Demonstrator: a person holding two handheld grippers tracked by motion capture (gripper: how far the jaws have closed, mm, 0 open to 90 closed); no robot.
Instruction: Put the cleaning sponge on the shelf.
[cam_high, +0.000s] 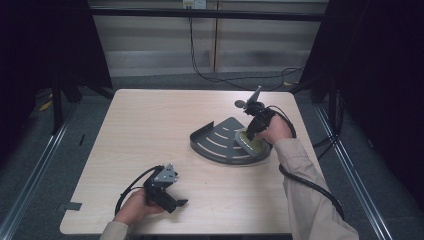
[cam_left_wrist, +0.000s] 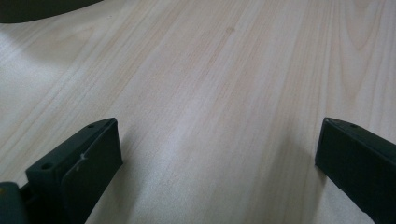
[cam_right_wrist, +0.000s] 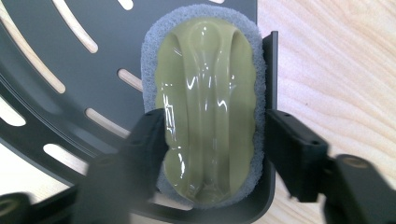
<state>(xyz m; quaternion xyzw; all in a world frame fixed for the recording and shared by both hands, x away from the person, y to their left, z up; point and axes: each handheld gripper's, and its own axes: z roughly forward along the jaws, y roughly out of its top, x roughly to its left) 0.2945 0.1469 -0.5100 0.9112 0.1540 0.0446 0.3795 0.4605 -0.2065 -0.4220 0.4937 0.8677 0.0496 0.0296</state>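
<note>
A scrubbing pad (cam_high: 249, 141) with a glossy olive-green grip and a grey sponge base lies on the right end of a dark grey slotted fan-shaped tray (cam_high: 216, 141). My right gripper (cam_high: 248, 135) points down at it from the far right of the table. In the right gripper view the jaws press both long sides of the scrubbing pad (cam_right_wrist: 210, 79), which rests flat on the tray (cam_right_wrist: 56, 107); the right gripper (cam_right_wrist: 215, 135) is shut on it. My left gripper (cam_high: 176, 202) rests near the table's front left, open, with bare wood between its fingers (cam_left_wrist: 88, 158).
The light wooden table (cam_high: 150, 125) has its right edge close to the tray. A thick black cable (cam_high: 310, 185) runs from the right gripper along the person's sleeve. Dark curtains hang on both sides, and loose cables (cam_high: 225, 77) lie on the floor behind.
</note>
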